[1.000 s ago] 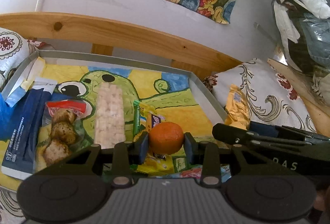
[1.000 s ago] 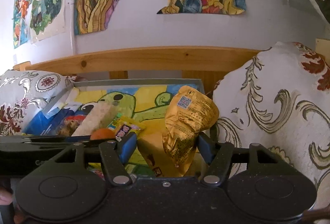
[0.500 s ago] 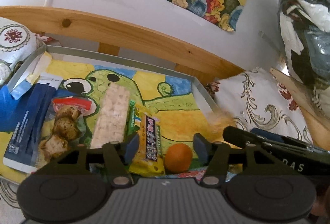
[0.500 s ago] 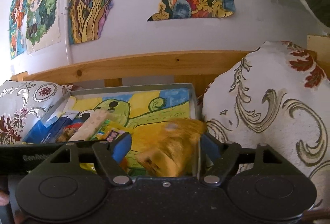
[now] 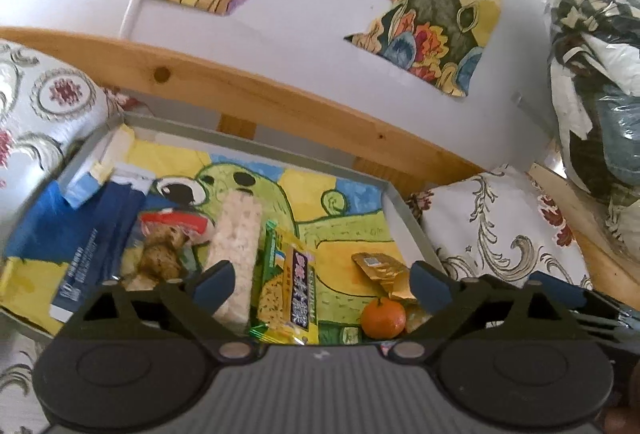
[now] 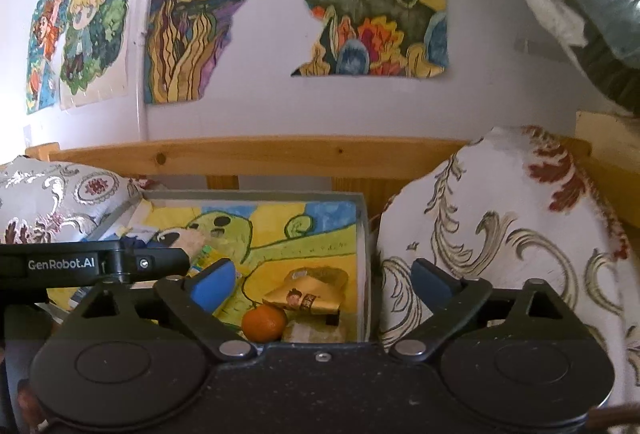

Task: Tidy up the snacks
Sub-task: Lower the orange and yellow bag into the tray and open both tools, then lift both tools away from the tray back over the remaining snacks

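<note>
Both claws are hanging spread wide above the shallow grey metal tray [image 5: 404,210], gripping nothing. The left claw [image 5: 322,284] is hovering over the near end, the right claw [image 6: 322,282] over the tray's right corner. Inside, on the glossy cartoon-frog lining, a small round orange tangerine [image 5: 383,317] is lying just beside a crinkled golden foil snack packet [image 5: 380,268]. Further left a shiny yellow-and-green wrapped bar [image 5: 290,292], a pale knobbly rice-cracker slab [image 5: 236,246], a clear bag of lumpy brown balls [image 5: 160,254] and a flat dark-blue sachet [image 5: 92,250] are sitting side by side. A brocade cushion [image 6: 504,234] is pressing against the tray's right wall.
</note>
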Available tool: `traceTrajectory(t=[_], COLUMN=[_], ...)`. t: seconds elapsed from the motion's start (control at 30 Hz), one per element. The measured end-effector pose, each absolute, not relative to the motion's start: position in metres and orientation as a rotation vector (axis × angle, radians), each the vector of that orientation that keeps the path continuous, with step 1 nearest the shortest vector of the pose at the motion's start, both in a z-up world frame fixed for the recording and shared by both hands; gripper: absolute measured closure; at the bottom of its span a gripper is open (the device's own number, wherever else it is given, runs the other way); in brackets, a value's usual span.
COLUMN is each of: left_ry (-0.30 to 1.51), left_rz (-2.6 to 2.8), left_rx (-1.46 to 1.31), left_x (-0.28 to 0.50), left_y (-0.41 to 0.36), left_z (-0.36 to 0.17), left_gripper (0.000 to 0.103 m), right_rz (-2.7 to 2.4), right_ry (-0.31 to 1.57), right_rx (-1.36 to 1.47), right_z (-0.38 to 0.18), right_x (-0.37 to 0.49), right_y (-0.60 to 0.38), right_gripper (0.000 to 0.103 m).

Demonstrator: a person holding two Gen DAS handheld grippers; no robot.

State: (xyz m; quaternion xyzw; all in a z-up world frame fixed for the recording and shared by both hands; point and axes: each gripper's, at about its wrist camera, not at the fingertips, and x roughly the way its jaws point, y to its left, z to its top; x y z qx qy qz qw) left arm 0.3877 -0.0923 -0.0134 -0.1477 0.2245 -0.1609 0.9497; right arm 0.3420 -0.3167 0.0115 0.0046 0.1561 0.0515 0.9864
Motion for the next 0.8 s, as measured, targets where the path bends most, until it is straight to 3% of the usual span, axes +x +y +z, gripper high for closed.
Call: traceTrajectory(t=[0.2, 0.8], left_ry=[0.424, 0.466], left_rz=[-0.299, -0.176], left_rx=[-0.269, -0.156], left_x=[0.367, 0.304], left_y=[-0.082, -0.046], left_z=[0.002, 0.020], left_gripper=[0.001, 0.000], right_rz=[0.103, 0.129], right_ry=[0.282, 0.291], right_rx=[-0.001, -0.028], right_z=[0.024, 0.030], right_x=[0.322, 0.249], right_y=[-0.313, -0.293], right_gripper=[0.001, 0.001])
